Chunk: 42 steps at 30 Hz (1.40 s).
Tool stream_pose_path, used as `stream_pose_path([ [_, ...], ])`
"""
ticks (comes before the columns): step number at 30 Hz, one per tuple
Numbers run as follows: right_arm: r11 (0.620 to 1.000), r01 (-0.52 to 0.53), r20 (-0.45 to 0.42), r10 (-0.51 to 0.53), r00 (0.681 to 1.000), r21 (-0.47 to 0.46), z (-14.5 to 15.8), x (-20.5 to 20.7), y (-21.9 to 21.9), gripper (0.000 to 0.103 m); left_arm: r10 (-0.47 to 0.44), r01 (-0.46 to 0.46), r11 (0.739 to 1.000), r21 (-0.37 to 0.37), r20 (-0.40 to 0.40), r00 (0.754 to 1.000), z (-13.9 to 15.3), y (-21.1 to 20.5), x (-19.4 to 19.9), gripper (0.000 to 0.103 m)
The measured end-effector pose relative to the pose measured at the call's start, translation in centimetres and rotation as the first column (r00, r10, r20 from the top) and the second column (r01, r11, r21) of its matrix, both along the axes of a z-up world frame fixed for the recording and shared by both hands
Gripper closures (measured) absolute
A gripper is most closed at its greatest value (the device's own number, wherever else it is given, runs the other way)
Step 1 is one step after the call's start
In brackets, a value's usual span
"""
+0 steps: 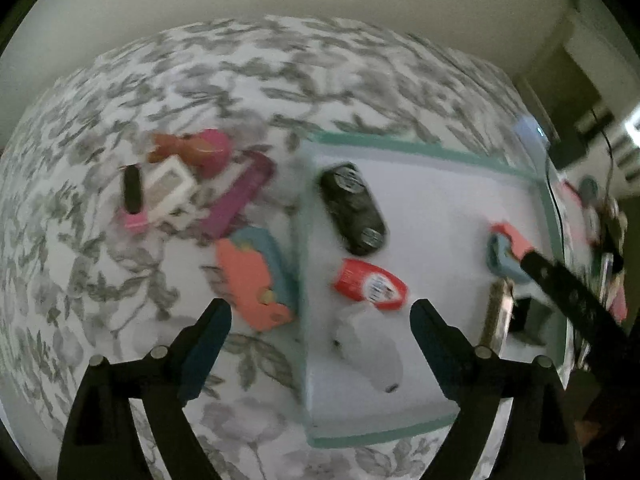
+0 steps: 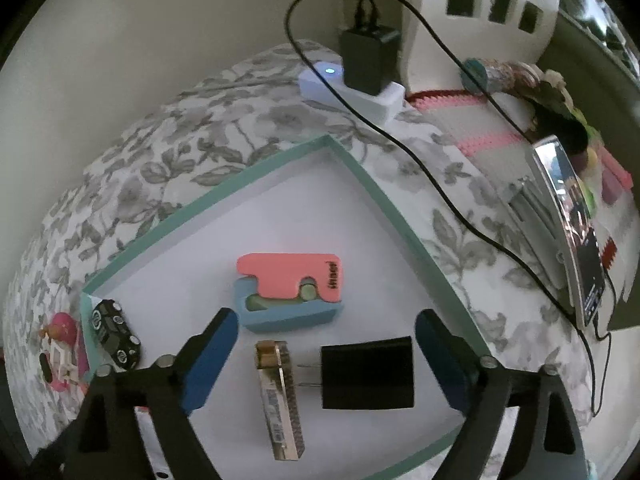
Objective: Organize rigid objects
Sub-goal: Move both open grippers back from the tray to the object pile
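A white tray with a teal rim [image 1: 432, 148] [image 2: 256, 172] lies on a floral cloth. In it are a black toy car [image 1: 354, 208] [image 2: 115, 334], a red and white case [image 1: 370, 285], a white mouse-like object [image 1: 370, 348], a coral and blue holder [image 2: 288, 292] [image 1: 505, 250], a battery pack [image 2: 280, 396] and a black plug adapter [image 2: 366, 372]. My left gripper [image 1: 320, 344] is open above the tray's left edge. My right gripper [image 2: 326, 360] is open above the battery pack and adapter. Left of the tray lie a second coral and blue holder [image 1: 256, 276] and a pile of small items.
The pile holds a purple bar [image 1: 240, 196], a white frame [image 1: 168, 188], a black and pink bottle [image 1: 132, 196] and a pink doll [image 1: 200, 148]. A white power strip with a black charger [image 2: 360, 76], a cable [image 2: 460, 208] and a phone [image 2: 576, 232] lie right of the tray.
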State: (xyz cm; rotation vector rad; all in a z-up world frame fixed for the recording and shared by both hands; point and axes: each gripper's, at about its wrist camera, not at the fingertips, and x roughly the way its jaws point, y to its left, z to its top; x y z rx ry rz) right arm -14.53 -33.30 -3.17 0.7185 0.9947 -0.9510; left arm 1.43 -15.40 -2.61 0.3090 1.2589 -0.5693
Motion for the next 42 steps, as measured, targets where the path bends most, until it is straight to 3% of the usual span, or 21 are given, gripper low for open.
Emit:
stream_pose_path([
  [1,1.0,-0.014,0.001,0.014,1.0,-0.007,0.1,0.2,0.2,0.0,0.027,-0.027,1.0,-0.002,0.001,1.0,0.1,0.4,0.4,0.012],
  [7,0.996,-0.083,0.006,0.083,0.997,-0.039,0.4,1.7,1.4,0.0,0.198,-0.198,0.979,-0.043,0.002,0.98,0.6,3.9,3.9,0.01],
  [12,0.981,-0.187,0.024,0.188,0.982,-0.046,0.7,3.7,3.3,0.0,0.294,-0.294,0.956,-0.015,0.092,0.951,1.4,7.0,6.2,0.01],
  [24,0.905,-0.425,0.158,0.417,0.895,0.015,1.0,9.2,10.0,0.0,0.469,-0.477,0.879,0.028,0.143,0.872,0.7,14.2,10.0,0.01],
  [33,0.85,-0.526,0.17,0.513,0.842,0.041,-0.2,12.7,13.4,0.0,0.486,-0.488,0.872,0.03,0.068,0.871,-0.6,15.8,11.1,0.01],
  [42,0.802,-0.597,0.163,0.59,0.791,-0.003,-0.7,15.4,15.0,0.0,0.486,-0.486,0.873,0.037,0.022,0.874,-2.1,15.9,12.5,0.01],
])
